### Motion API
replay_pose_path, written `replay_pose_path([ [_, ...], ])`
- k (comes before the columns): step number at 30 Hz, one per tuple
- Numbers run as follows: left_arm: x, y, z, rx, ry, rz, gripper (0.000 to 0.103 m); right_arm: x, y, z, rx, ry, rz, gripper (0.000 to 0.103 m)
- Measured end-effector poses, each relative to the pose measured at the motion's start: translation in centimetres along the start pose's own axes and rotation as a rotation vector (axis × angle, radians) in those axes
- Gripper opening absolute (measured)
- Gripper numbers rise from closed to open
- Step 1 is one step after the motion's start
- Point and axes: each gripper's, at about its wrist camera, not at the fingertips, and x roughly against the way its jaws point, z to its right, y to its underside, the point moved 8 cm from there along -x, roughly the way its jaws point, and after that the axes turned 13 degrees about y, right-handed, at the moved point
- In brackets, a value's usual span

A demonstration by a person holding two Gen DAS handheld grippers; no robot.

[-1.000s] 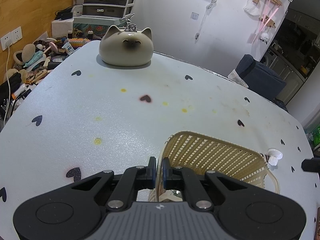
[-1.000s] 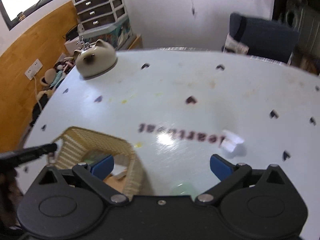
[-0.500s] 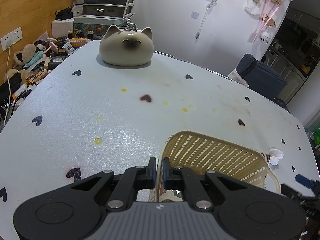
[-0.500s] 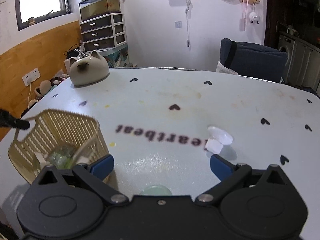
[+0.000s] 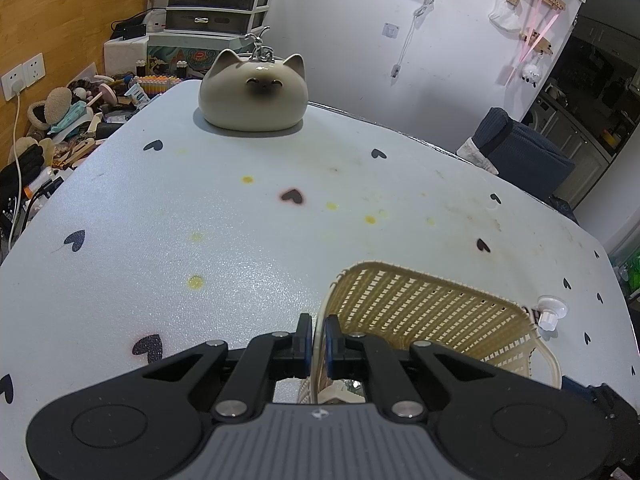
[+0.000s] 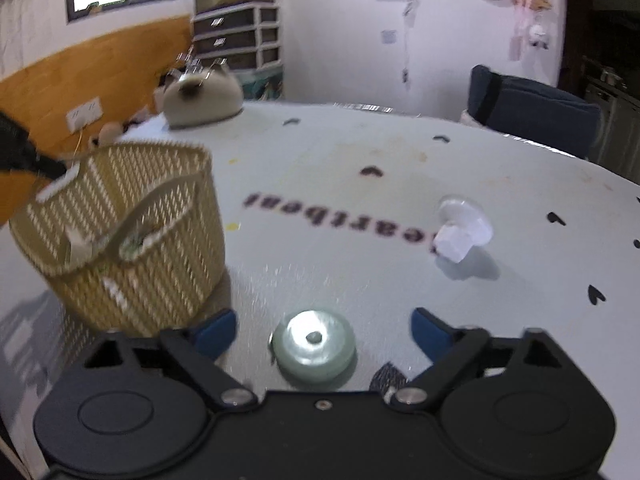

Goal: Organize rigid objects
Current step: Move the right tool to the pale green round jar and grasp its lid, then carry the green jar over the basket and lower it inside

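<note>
Here right gripper (image 6: 324,326) jaws, just narrowing, straddle pale disc (image 6: 314,346).

Woven-look plastic basket (image 5: 424,312), glossy ceramic cat (image 5: 253,94), sheeny tabletop (image 5: 240,248), and a seemingly glassy disc (image 6: 313,346).

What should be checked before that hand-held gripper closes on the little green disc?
1. Green disc lies between the right hand-held gripper fingers: ok.
2. Its jaws have just been closing; pads not yet touching the disc: ok.
3. Left hand-held gripper shut on the basket rim: ok.
4. Basket has room for the disc: cannot tell.
5. White plastic piece lies clear of the grasp: ok.
</note>
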Motion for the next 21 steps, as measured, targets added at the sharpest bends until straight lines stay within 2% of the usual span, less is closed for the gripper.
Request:
replay_pose_path([
  [6, 0.0, 0.0, 0.0, -0.001, -0.001, 0.0, 0.007, -0.6, 0.9, 0.1, 0.031, 0.005, -0.051, 0.066],
  [15, -0.1, 0.1, -0.1, 0.0, -0.001, -0.002, 0.007, -1.3, 0.8, -1.0, 0.095, -0.03, -0.067, 0.052],
  [21, -0.1, 0.0, 0.0, 0.0, -0.001, -0.002, 0.007, -1.4, 0.6, -1.2, 0.106, -0.049, -0.072, 0.05],
])
